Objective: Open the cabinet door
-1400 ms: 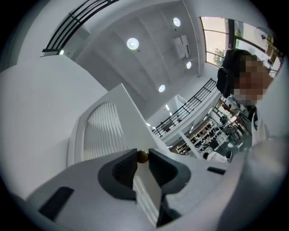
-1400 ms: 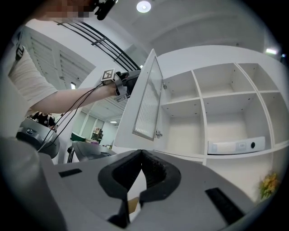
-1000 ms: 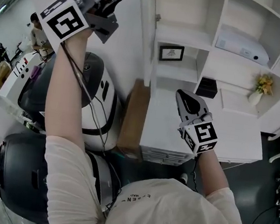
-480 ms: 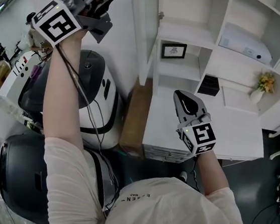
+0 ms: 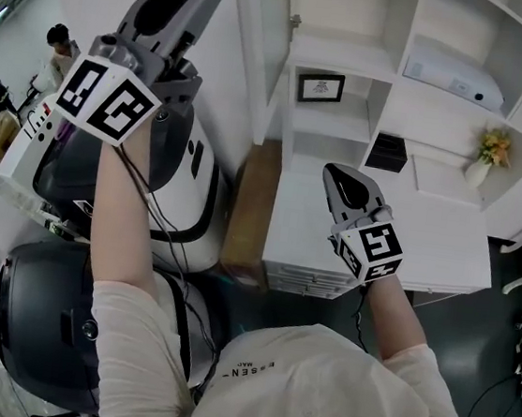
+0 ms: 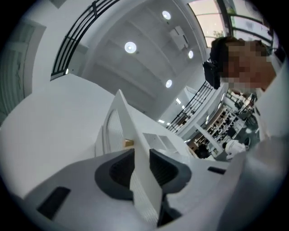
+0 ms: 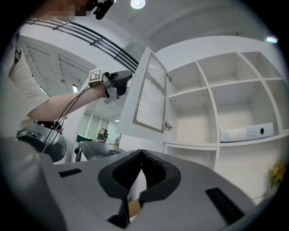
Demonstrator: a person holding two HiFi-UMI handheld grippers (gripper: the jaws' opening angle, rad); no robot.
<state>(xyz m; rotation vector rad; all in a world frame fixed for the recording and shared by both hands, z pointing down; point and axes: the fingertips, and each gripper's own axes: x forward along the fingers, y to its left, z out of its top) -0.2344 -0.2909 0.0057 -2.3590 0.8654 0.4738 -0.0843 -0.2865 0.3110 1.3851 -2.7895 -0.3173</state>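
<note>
Your left gripper (image 6: pixel 141 158) is clamped on the free edge of the cabinet door (image 7: pixel 151 94). The white panel runs straight up between the two pads at a narrow gap, with both pads against it. The arm is raised high on the left.

The door sits at the upper left of the white shelf unit (image 7: pixel 212 103) and is hinged on its right side. It's swung well out from the unit toward the near left, so the slatted panel now faces away from the shelves. The compartment behind it is exposed and looks empty.

Your right gripper (image 7: pixel 142 155) has its jaws closed together with nothing in them. It hangs level over the white desk (image 5: pixel 427 242), pointing at the shelves, well apart from the door and doing no work.

Step in hand: the tail of the opening swing. The door already looks wide open, so I'd judge the task nearly done.

Next move, probably one of two:
- If you want more angle, carry the edge a bit further left along its arc. Don't pull straight, or the hinges take the load.
- Otherwise spread the left jaws and back off along the line of the door edge, so the pads don't drag the panel back toward shut.

Keep the right gripper parked, clear of the framed picture (image 5: pixel 320 87) on the shelf below.
</note>
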